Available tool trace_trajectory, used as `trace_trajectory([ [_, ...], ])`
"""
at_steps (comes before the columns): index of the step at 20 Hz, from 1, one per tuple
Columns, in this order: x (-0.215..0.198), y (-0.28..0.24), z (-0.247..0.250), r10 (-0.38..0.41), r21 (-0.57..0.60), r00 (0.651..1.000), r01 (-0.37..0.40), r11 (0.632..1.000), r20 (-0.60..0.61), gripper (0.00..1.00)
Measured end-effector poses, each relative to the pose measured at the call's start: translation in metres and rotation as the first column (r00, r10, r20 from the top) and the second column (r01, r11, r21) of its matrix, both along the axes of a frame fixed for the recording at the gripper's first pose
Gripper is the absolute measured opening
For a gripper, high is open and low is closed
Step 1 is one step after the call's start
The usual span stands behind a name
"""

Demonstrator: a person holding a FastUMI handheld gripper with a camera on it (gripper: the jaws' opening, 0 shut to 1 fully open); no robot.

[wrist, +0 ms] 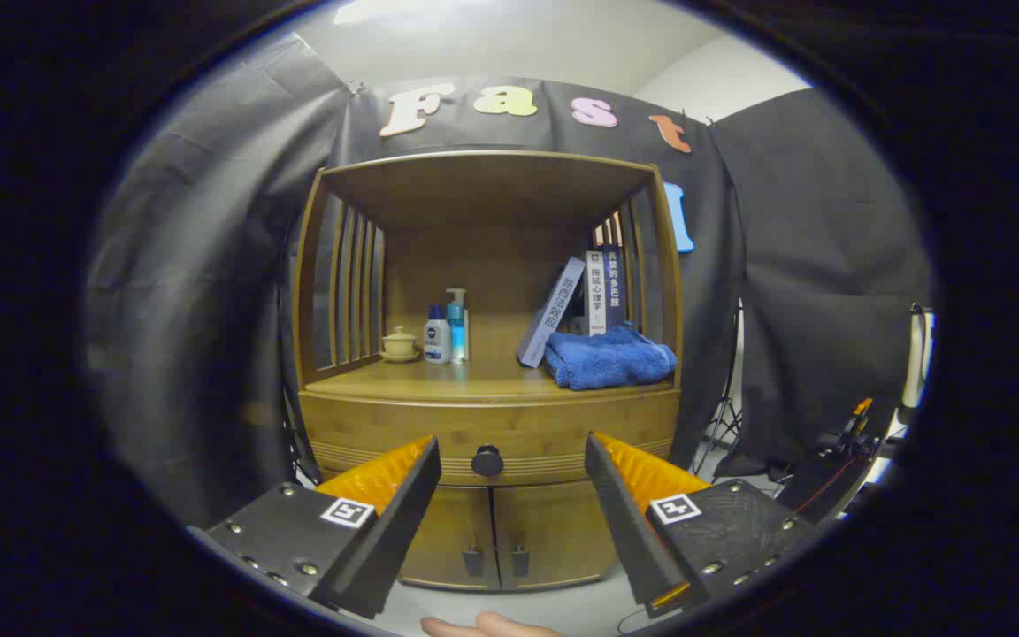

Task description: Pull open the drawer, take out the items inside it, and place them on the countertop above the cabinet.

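At lower centre we see the gripper [511,460] with fingers spread wide, holding nothing. The closed drawer [492,433] with its dark knob [486,461] lies just beyond, between the fingertips. Above, mid-frame, the countertop [465,379] carries bottles [446,332], books [576,305] and a blue towel [611,358].

The claw [509,460] is held wide open, with the drawer's knob [487,461] seen in the gap, nothing between. On the desk [483,382], the middle is bare; bottles [446,334] crowd the left edge, a towel [609,357] the right.
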State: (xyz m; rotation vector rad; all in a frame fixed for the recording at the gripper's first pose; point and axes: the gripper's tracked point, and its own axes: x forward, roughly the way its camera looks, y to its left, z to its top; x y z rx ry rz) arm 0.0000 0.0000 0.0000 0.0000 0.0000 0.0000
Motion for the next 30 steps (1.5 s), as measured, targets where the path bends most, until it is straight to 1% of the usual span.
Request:
trace_trajectory([
  [7, 0.011, 0.014, -0.004, 0.011, -0.021, 1.0, -0.011, 1.0, -0.01, 0.98],
  [15, 0.026, 0.021, -0.011, -0.011, 0.013, 1.0, 0.011, 1.0, -0.019, 0.98],
  [18, 0.037, 0.028, -0.018, -0.005, 0.012, 0.999, 0.006, 1.0, -0.032, 0.98],
  [22, 0.064, 0.045, -0.025, 0.018, -0.001, 0.999, -0.018, 1.0, -0.046, 0.98],
  [25, 0.093, 0.051, -0.035, 0.007, -0.021, 0.999, -0.008, 1.0, -0.052, 0.98],
  [28, 0.119, 0.064, -0.057, 0.015, 0.016, 0.994, -0.013, 1.0, -0.108, 0.98],
  [30, 0.134, 0.066, -0.075, -0.005, 0.009, 0.989, 0.006, 1.0, -0.151, 0.98],
])
